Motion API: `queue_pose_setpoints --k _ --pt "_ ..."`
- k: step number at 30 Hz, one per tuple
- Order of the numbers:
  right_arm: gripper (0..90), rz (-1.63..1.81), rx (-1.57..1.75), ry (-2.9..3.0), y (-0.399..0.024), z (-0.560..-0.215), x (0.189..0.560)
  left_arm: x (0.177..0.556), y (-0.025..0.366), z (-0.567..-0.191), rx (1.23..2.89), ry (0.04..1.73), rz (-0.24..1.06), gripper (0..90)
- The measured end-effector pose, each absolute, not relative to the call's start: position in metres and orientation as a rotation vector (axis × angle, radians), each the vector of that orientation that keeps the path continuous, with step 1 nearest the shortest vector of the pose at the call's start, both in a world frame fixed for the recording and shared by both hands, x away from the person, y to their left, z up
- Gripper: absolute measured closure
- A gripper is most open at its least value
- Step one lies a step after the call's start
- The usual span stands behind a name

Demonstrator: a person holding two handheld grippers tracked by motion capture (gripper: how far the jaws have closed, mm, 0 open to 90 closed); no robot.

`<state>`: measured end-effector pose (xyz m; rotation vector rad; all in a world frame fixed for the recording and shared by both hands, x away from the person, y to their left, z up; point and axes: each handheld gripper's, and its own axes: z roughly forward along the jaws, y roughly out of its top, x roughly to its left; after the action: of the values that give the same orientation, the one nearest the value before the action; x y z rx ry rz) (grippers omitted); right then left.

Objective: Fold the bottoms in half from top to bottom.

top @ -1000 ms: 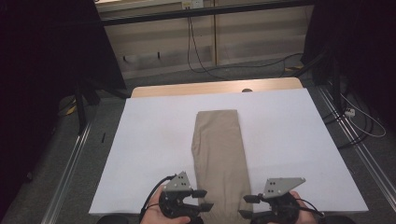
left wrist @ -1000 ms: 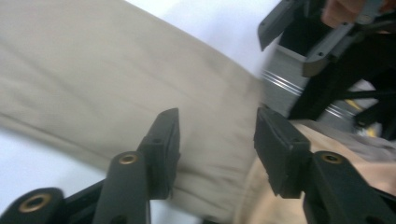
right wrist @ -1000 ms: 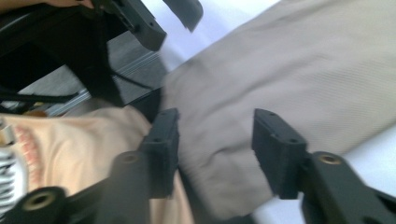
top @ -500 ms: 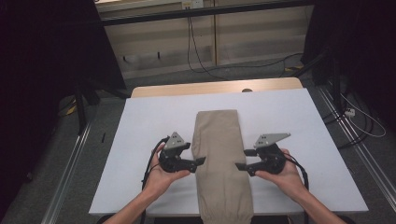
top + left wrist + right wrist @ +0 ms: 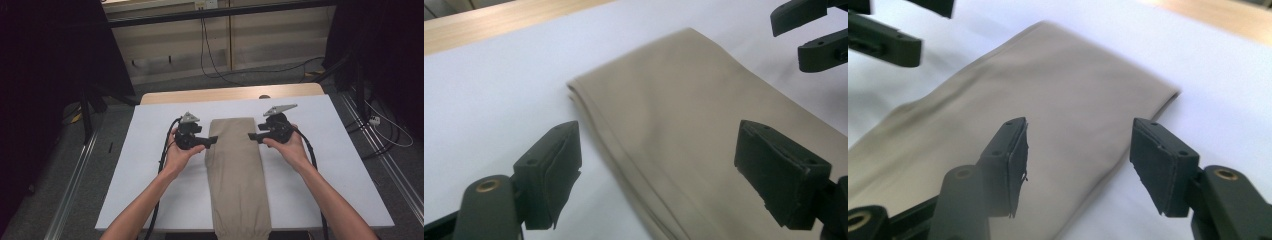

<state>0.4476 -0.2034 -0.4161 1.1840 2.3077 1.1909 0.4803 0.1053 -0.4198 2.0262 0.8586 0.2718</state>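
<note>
The left hand-held gripper [image 5: 212,140] is standing released at the left long edge of the folded khaki fabric garment [image 5: 237,170], near that garment's far end. Its jaws have just been opening, and in the left gripper view they are spread over the layered edge [image 5: 594,120] without pressing on it. A second ago both tools were sitting at the garment's near end, so the pair is now working up along it. The garment itself is lying flat as a long strip down the middle of the white-covered table [image 5: 150,165], its near end hanging over the table's front edge, and it is reaching a little less far up the table than before. The right hand-held gripper [image 5: 251,136] is mirroring the left at the garment's right long edge; its jaws have just been closing a little, yet are gaping with no cloth pinched between them. Judging by this, both tools are lining up to seize the far corners for another fold.
</note>
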Motion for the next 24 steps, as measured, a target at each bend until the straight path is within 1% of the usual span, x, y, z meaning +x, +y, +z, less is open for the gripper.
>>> queue_pose_setpoints --k 4,5,7,9,10,11,12,13,17,20,22,23,24 --pt "42.2 1.163 1.208 2.285 -0.202 -0.415 0.481 0.508 0.106 -0.423 1.995 0.913 0.306 19.8" --pt "43.9 1.171 1.223 2.282 -0.202 -0.417 0.494 0.511 0.105 -0.424 1.986 0.919 0.302 20.0" --pt "45.4 1.169 1.244 2.265 -0.203 -0.419 0.505 0.525 0.103 -0.431 1.996 0.943 0.274 21.0" --pt "48.0 1.159 1.274 2.273 -0.203 -0.426 0.52 0.533 0.1 -0.438 2.004 0.971 0.27 25.0" --pt "48.5 1.138 1.279 2.27 -0.203 -0.428 0.524 0.538 0.098 -0.441 2.015 0.976 0.245 25.5" --pt "48.6 1.124 1.286 2.276 -0.203 -0.433 0.531 0.541 0.097 -0.443 2.017 0.983 0.256 29.1" --pt "48.6 1.127 1.293 2.272 -0.203 -0.436 0.534 0.544 0.096 -0.445 2.021 0.983 0.289 29.4" --pt "48.6 1.117 1.308 2.277 -0.202 -0.44 0.538 0.547 0.094 -0.447 2.017 0.988 0.294 27.7" --pt "47.0 1.09 1.341 2.284 -0.198 -0.454 0.55 0.564 0.092 -0.459 2.024 1.016 0.274 27.8" --pt "46.3 1.08 1.317 2.29 -0.197 -0.46 0.553 0.57 0.089 -0.464 2.018 1.032 0.288 27.3" --pt "47.0 1.081 1.316 2.297 -0.198 -0.461 0.552 0.572 0.086 -0.464 2.036 1.014 0.307 29.9" --pt "48.0 1.069 1.311 2.299 -0.197 -0.461 0.552 0.57 0.084 -0.464 2.047 1.002 0.317 33.5" --pt "51.9 1.053 1.3 2.306 -0.195 -0.46 0.551 0.57 0.083 -0.463 2.064 0.984 0.318 36.5"
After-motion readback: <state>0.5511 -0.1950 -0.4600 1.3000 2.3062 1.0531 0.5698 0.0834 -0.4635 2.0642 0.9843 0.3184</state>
